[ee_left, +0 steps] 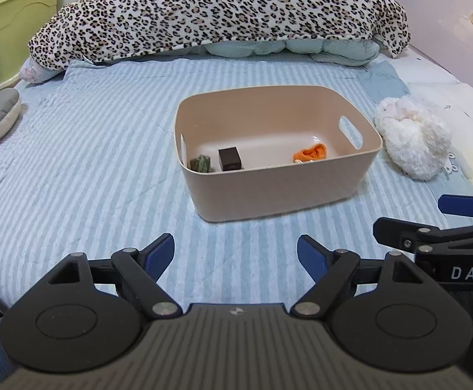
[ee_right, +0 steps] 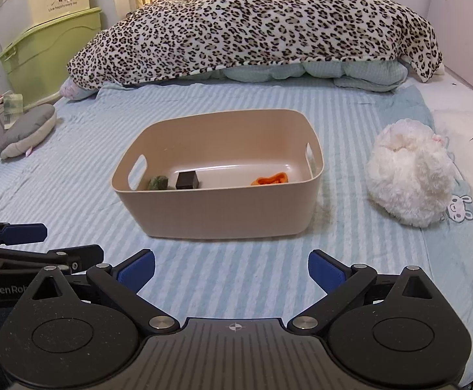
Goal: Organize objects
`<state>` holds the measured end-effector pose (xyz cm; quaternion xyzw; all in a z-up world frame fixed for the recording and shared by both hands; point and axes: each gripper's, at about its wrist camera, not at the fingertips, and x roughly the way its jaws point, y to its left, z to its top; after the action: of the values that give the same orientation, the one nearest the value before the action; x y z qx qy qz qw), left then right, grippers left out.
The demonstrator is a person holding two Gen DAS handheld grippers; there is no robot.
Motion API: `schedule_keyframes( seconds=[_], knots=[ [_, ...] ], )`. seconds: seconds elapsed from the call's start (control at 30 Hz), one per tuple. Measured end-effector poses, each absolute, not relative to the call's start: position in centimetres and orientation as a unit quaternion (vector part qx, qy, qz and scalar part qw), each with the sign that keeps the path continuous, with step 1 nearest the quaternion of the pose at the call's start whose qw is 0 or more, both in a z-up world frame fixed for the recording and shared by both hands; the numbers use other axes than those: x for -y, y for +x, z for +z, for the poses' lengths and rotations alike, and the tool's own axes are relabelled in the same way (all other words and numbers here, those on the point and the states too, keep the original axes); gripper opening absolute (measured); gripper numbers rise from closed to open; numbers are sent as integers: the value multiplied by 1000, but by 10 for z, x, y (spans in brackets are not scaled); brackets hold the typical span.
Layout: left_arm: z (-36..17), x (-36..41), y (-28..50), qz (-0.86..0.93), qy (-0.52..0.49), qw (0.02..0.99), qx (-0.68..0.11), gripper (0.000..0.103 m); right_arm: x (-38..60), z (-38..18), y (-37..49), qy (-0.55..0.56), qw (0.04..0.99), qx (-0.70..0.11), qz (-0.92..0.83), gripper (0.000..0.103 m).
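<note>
We count one beige bin (ee_left: 269, 191) on the bed, holding three small items: one green lump (ee_left: 200, 163), one dark brown block (ee_left: 229, 158) and one orange piece (ee_left: 311, 153). Outside it we see one white plush toy (ee_right: 410, 175), one grey cushion (ee_right: 28, 131) and one leopard-print blanket (ee_right: 252, 29).

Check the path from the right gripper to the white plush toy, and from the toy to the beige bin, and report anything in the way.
Nothing visible blocks either path. The right gripper is open above bare striped sheet, and the white plush toy lies ahead to its right. Only bare sheet separates the toy from the beige bin, whose open top already holds three small items.
</note>
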<state>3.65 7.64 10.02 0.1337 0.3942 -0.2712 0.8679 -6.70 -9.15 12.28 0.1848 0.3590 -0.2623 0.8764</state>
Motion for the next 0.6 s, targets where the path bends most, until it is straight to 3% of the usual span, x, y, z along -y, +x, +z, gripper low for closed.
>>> schedule_keyframes(
  seconds=[0.6],
  knots=[
    [103, -80, 25, -283, 137, 862, -397, 84, 87, 131, -81, 185, 876, -358, -266, 103]
  ],
)
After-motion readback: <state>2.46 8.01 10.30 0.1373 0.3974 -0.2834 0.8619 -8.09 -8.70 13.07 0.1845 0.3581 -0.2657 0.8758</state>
